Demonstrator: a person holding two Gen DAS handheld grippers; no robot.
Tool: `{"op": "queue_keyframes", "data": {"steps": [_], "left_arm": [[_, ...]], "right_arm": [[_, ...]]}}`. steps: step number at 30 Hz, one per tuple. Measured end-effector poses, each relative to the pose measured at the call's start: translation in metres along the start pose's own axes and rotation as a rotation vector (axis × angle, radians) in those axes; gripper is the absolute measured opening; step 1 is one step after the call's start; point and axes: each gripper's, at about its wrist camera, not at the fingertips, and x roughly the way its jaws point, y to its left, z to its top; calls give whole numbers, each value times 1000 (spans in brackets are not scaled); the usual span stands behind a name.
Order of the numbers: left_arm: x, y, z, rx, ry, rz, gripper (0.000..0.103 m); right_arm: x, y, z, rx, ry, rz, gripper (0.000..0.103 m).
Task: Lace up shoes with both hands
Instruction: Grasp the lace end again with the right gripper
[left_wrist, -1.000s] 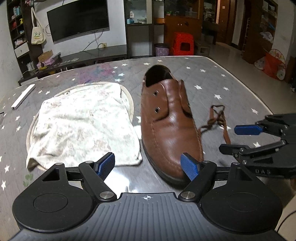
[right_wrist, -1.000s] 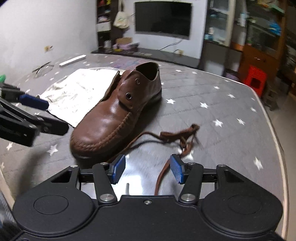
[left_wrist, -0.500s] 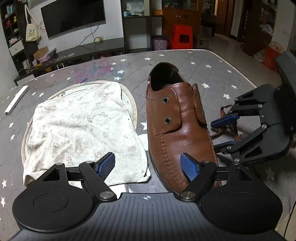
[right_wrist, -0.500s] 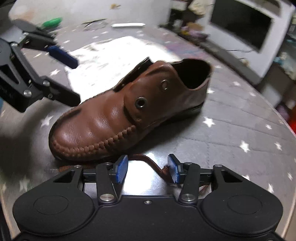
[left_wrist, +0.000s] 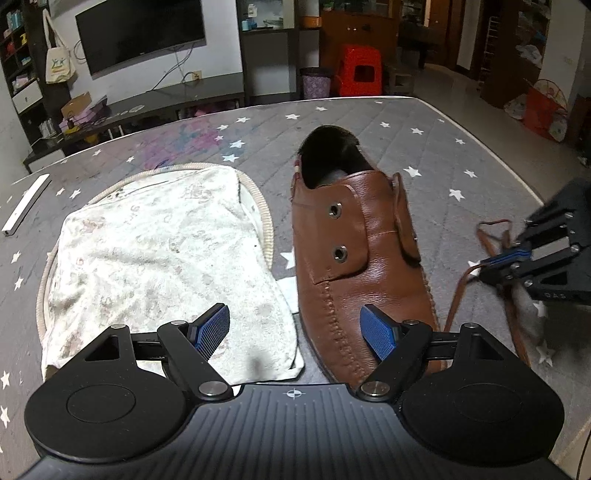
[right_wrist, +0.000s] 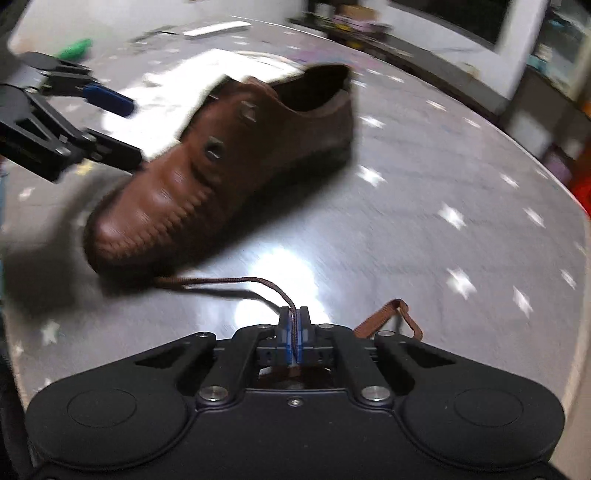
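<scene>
Blue pads on the right gripper (right_wrist: 294, 334) are pinched tight on 1 brown shoelace (right_wrist: 236, 281), low over the grey star-print bed (right_wrist: 424, 229). The lace runs from the pads to the toe of 1 brown leather shoe (left_wrist: 354, 254), which has 2 metal eyelets (left_wrist: 335, 210) showing on its flap. The left gripper (left_wrist: 295, 326) hangs wide open with nothing in it, 1 pad over the toe and 1 over 1 white cloth (left_wrist: 159, 258) beside the shoe.

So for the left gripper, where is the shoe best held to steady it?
Across the toe, coming in low from the front: the left gripper is open and already faces that end, and this keeps both eyelets clear for the lace the right gripper holds.
</scene>
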Motion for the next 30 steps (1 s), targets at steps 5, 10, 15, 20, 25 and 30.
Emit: {"op": "queue_keyframes", "data": {"steps": [5,10,15,20,25,30], "left_arm": [[2,-3,4,28,-5,1,79],[5,-1,7,38,-4,11,79],[7,-1,9,57,2,11,79],[7,-2,13,97,-1,-7,79],[8,-5,19,141,-14,-27,77],[10,-8,27,201,-19,-44,67]], "right_arm": [[-18,2,-17,29,35,-120,24],[-29,14,-11,-104,-5,-103,49],[-14,31,2,-267,-15,7,49],[-2,31,11,-306,-14,100,38],[1,25,3,-284,-17,168,13],[0,30,1,-226,-39,163,1]]}}
